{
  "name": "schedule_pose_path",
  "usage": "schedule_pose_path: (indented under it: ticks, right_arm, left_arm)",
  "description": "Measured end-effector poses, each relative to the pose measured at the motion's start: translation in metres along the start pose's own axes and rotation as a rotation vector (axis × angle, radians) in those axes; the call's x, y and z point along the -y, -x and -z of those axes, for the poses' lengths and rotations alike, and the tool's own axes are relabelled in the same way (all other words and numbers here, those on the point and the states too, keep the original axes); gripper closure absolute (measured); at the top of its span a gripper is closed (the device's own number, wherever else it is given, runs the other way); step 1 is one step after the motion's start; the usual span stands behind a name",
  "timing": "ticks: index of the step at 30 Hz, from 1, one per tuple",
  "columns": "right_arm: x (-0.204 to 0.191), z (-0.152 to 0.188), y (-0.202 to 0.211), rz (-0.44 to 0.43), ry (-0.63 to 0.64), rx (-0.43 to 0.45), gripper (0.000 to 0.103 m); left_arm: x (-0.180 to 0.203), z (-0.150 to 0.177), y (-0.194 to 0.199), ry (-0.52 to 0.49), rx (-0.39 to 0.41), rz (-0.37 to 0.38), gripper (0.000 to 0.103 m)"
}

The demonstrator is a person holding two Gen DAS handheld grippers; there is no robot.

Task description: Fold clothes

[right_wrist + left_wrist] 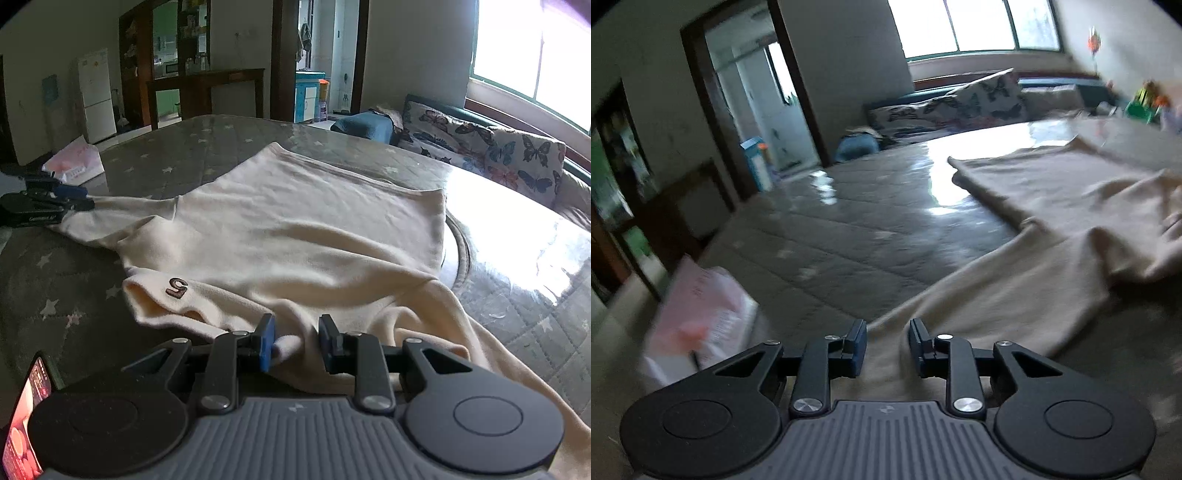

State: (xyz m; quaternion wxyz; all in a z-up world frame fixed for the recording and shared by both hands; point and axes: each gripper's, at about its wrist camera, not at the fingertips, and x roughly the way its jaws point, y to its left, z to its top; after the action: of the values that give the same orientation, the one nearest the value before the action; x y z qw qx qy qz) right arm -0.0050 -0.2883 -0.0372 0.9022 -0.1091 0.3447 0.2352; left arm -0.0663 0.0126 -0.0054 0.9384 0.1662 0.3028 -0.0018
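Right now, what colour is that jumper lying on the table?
Cream, with a small dark "5" stitched on it: the jumper shows best in the right wrist view.

The cream fleece sweatshirt (295, 229) carries a dark brown figure five (177, 288) near its collar. It lies on a grey-green quilted mattress (74, 266) scattered with pale stars. The sofa cushions (491, 151) show blue, orange and dark butterflies on off-white. Blue pads (266, 345) line the black gripper fingers. A pink and white plastic bag (75, 160) lies at the mattress edge.

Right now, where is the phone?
In the right wrist view, the phone lies at the bottom left corner on the grey starred mattress, left of the cream sweater.
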Motion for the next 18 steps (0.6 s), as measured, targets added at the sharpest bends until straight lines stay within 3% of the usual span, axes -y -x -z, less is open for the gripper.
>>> schedule_pose_path:
  ticks: [5,9,14,18]
  right_arm:
    - [-0.001,0.002,0.002,0.005,0.014,0.004,0.078]
    - [0.002,0.002,0.004,0.0,0.011,0.006,0.078]
    - [0.002,0.001,0.008,-0.005,0.005,0.016,0.078]
    - [0.003,-0.002,0.013,-0.004,0.003,0.037,0.078]
  left_arm:
    - [0.001,-0.005,-0.007,-0.014,-0.02,-0.043,0.073]
    - [0.0,-0.015,0.002,0.004,-0.002,-0.017,0.072]
    - [0.001,-0.034,0.032,0.041,0.083,0.061,0.072]
    - [0.024,-0.047,0.05,-0.003,0.14,0.17,0.072]
